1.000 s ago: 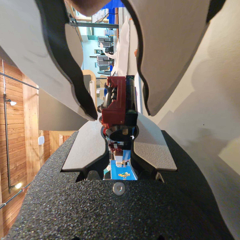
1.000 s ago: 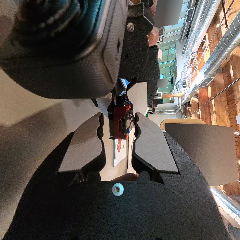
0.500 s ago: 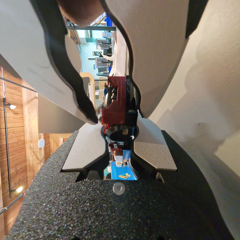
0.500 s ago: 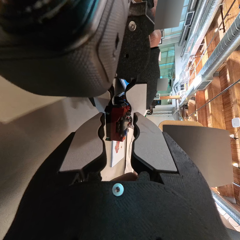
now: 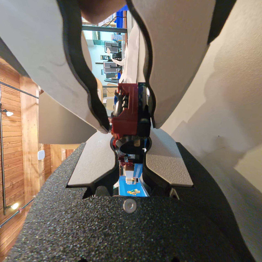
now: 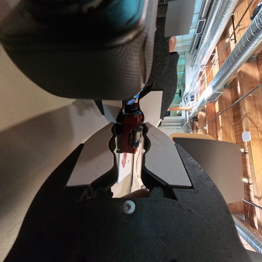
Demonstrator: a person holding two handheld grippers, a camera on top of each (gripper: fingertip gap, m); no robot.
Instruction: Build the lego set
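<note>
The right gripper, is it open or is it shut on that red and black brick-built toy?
Shut on it: the right gripper has both pads against the red and black brick-built toy, which the left gripper grips too.

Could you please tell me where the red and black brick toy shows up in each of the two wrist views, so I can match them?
Left wrist view: the brick toy sits at centre, between this gripper's fingertips, with the other gripper's fingers coming down from the top onto it.
Right wrist view: the brick toy sits just above centre, between this gripper's fingertips.
Shared landmark: the grey panel with a wooden rim.
</note>
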